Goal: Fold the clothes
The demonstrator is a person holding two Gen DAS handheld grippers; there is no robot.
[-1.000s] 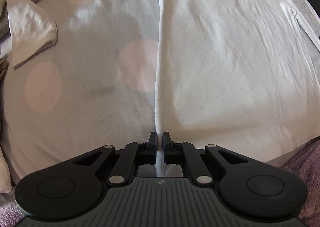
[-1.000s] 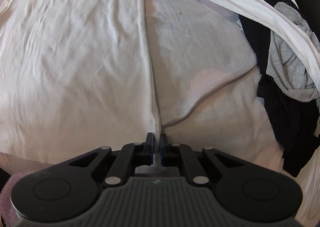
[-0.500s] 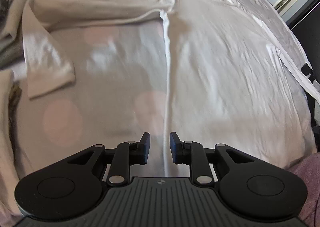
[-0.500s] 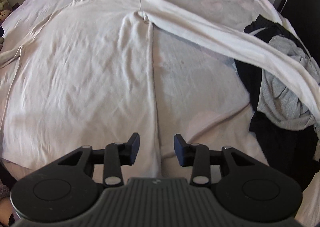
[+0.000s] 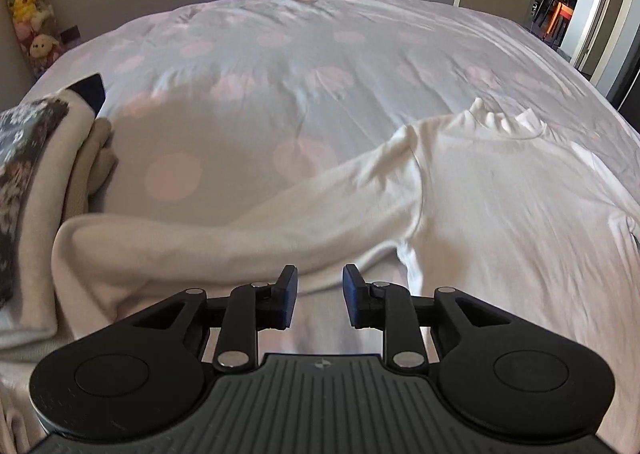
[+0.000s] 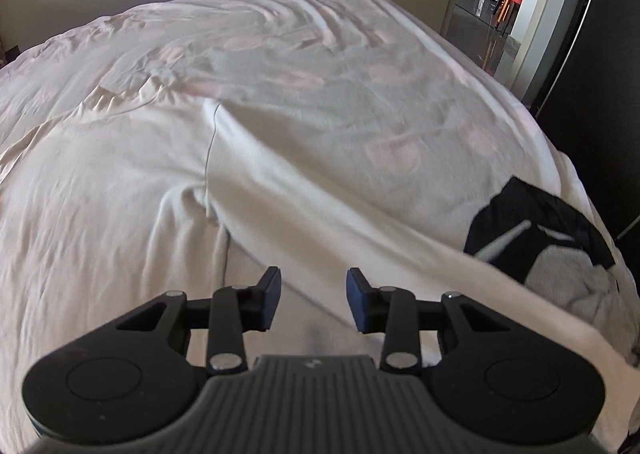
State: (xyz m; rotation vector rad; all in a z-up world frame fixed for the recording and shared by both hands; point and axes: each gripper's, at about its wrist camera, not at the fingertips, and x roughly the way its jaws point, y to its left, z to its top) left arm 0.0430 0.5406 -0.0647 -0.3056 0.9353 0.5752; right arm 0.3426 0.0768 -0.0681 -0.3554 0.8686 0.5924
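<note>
Nearest in each view are the tongs. The left tongs are apart and hold nothing. The right tongs are apart too, and nothing is between them. Both hang just above the cloth and do not seem to touch it.

Under them lies the white shirt. It has long sleeves and it is spread out flat on the bed, front part smooth with small wrinkles. The left sleeve sticks out to the side below the left tongs. Its end bends back near a pile of cream cloth at the edge of the bed. The right sleeve sticks out the other way and runs over a heap of black and grey clothes.

A bit farther up is the neck of the shirt, bunched a little. Past that is only the bed cover with pink spots. Far back, some soft toys sit by the wall, and an open door shows on the other side.

So the shirt looks laid out and ready, but no fold shows yet. The sleeves probably need to come in first, then the body gets folded. The dark heap looks like it waits its turn, so most of the job seems left to do.
</note>
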